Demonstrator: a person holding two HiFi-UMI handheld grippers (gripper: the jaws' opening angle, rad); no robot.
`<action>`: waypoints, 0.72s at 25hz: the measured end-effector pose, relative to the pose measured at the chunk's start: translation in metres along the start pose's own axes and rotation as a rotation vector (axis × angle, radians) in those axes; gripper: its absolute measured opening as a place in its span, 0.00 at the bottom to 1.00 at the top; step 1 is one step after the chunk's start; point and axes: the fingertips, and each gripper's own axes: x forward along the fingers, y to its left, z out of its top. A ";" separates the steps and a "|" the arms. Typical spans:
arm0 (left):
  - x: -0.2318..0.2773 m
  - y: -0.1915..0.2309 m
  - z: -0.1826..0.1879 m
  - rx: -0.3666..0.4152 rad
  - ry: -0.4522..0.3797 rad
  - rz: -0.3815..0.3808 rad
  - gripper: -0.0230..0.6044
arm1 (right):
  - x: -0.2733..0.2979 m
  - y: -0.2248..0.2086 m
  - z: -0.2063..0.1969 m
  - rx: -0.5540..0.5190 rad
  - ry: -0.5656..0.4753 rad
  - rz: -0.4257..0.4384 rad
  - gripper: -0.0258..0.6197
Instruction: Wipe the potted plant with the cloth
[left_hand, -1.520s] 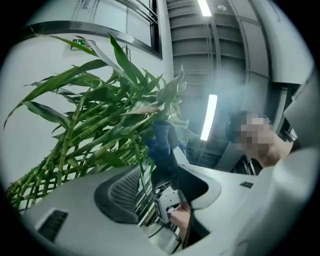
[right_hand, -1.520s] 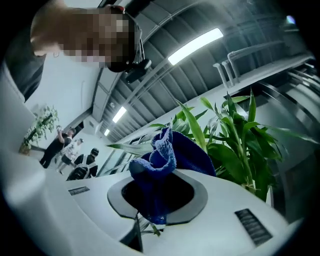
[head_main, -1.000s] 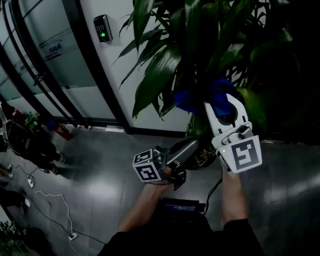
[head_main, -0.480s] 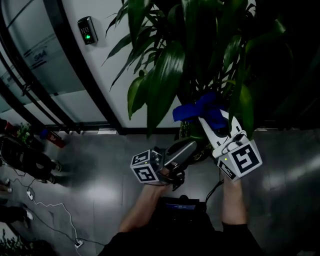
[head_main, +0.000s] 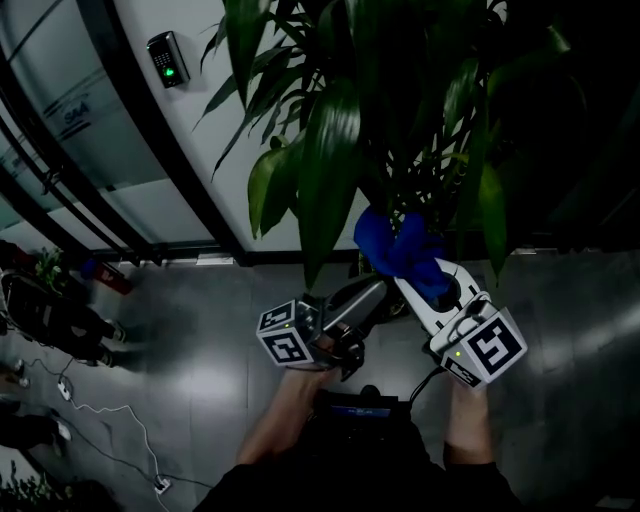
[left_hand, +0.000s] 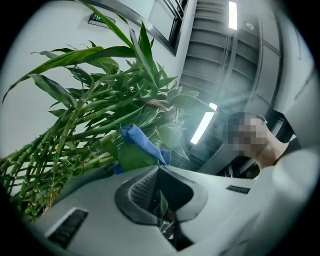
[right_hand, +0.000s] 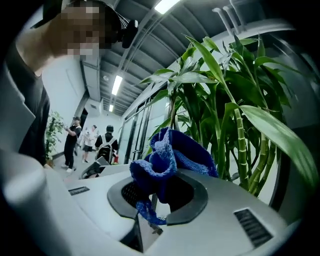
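Looks down on a glossy grey floor (head_main: 200, 370). Meets a white wall (head_main: 215, 150) along a dark skirting (head_main: 270, 258), with a keypad (head_main: 163, 60) lit green. Gives way at the left to a dark-framed glass partition (head_main: 70, 120). Overhead, shows long strip lights (left_hand: 232, 15) on a grey ceiling (left_hand: 210, 40). Farther off, has people (right_hand: 107, 145) standing in a corridor.
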 end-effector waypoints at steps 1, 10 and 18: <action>-0.001 0.001 0.000 0.000 0.000 0.002 0.05 | -0.003 0.003 -0.002 0.005 0.005 0.014 0.18; -0.003 0.006 0.002 -0.009 -0.018 0.004 0.04 | -0.039 0.009 0.037 0.045 -0.153 0.099 0.18; 0.000 0.006 0.002 0.001 -0.014 0.004 0.04 | -0.009 -0.040 0.120 -0.119 -0.404 -0.054 0.18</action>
